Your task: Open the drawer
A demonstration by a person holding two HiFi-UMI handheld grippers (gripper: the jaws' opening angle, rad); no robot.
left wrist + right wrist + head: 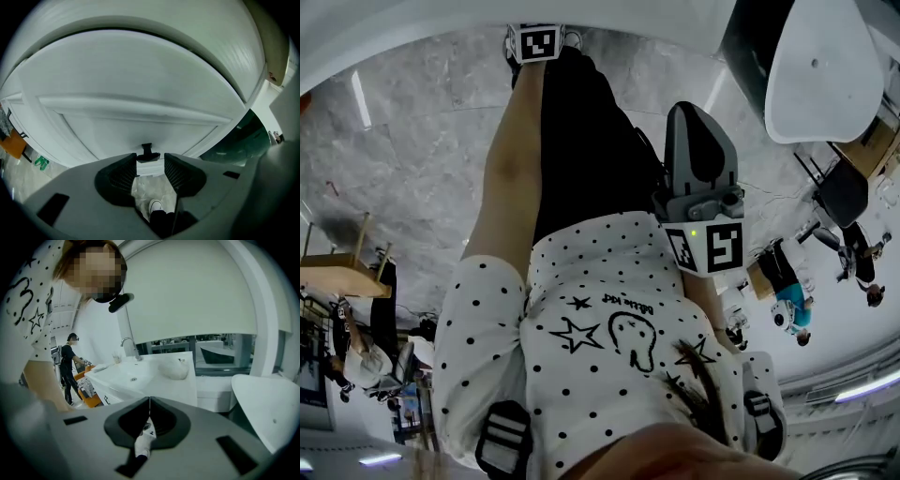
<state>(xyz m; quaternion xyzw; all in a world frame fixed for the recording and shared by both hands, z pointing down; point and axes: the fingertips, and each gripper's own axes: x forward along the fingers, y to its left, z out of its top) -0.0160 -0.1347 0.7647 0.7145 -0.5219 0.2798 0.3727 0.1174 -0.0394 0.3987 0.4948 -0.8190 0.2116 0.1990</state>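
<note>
Drawer [140,117] (black handle [147,151]), left gripper [150,161] agape

Two tools are in view: one left tool [149,169] and one right tool [149,414]. There is one drawer [140,124], bearing one handle [147,153]. Farther off stand one tabletop [187,383] with one sink [133,376] and one tap [127,345], and one bystander [69,364].

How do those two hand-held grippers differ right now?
The left hand-held gripper has its jaws apart; the right hand-held gripper has them shut. The left faces a white drawer front with a black handle just ahead; the right faces a washbasin farther off. Both hold nothing.
</note>
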